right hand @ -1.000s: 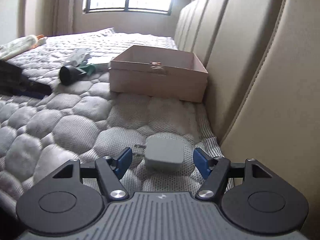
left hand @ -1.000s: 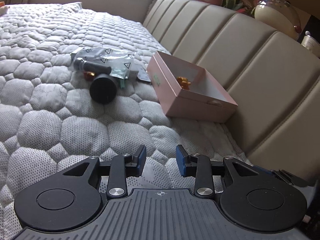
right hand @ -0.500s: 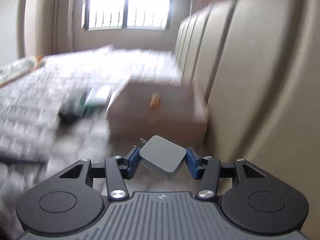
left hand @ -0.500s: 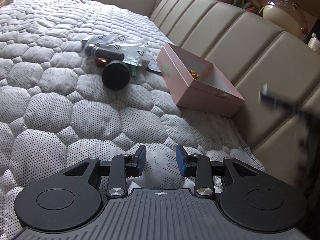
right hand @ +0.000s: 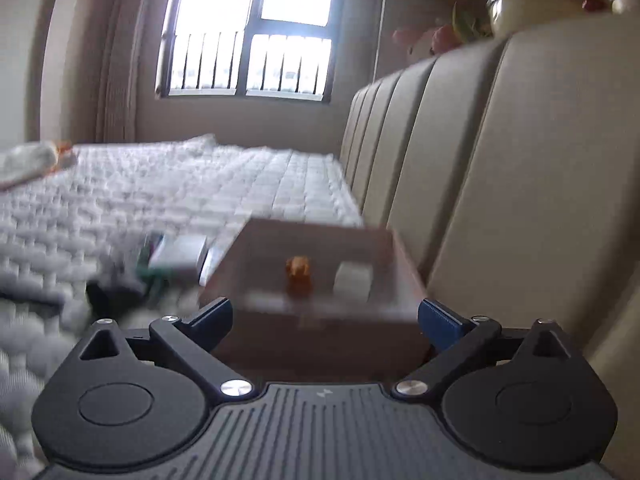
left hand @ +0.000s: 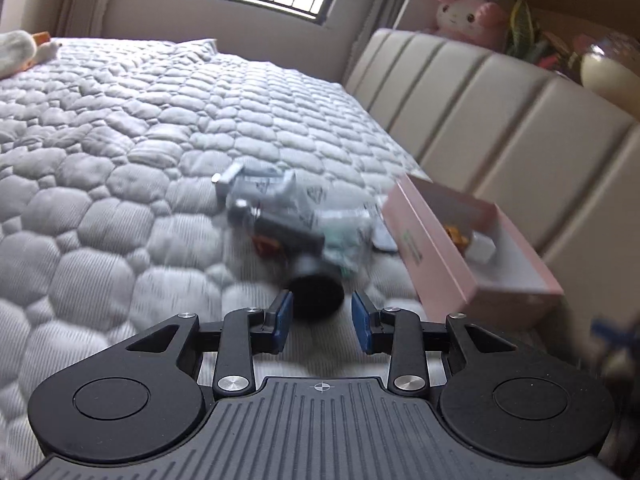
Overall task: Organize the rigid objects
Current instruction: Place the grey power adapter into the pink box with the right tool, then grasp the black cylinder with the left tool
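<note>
Right wrist: jaws just opened, charger (right hand: 351,278) now boxed.

Both wrist views low, sharing box (left hand: 476,280).

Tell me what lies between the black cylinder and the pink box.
In the left wrist view, a crumpled clear bag and a flat grey piece lie on the quilt between the cylinder and the box.
</note>
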`<action>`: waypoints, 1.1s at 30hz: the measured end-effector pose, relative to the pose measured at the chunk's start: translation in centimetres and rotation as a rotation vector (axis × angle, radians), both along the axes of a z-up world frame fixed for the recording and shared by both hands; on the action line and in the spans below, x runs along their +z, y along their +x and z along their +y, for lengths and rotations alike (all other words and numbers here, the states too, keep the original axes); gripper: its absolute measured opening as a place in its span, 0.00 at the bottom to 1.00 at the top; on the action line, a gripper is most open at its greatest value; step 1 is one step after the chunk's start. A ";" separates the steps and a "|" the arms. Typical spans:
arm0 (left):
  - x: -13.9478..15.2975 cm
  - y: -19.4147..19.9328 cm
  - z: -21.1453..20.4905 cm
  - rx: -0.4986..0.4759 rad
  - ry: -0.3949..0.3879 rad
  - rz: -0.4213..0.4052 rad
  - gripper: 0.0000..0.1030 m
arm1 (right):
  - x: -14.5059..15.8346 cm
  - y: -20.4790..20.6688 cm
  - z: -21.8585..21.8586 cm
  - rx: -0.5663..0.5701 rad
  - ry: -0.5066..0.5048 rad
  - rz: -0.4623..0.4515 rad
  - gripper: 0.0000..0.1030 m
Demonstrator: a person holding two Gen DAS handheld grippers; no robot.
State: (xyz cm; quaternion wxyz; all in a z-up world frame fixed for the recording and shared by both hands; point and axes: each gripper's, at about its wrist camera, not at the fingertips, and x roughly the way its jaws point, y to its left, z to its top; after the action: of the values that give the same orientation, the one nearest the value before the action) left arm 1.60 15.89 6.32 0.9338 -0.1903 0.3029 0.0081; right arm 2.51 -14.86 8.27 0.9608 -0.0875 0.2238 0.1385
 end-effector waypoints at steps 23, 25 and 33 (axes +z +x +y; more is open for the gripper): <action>-3.0 4.2 -1.4 -0.096 0.095 0.102 0.53 | -2.8 -2.6 -0.5 0.155 0.014 0.128 0.96; -2.5 1.5 -0.7 -0.087 0.073 0.068 0.53 | -2.1 -2.5 0.5 0.184 0.013 0.111 0.96; -1.6 -6.2 3.8 0.063 0.012 0.040 0.53 | 0.8 0.5 10.0 0.341 -0.033 0.015 0.96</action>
State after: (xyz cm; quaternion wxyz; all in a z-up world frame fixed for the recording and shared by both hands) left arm -4.59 19.65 4.71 0.9281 -0.1939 0.3151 0.0430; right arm 2.96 -4.88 9.09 0.9200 -0.1391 0.2153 0.2964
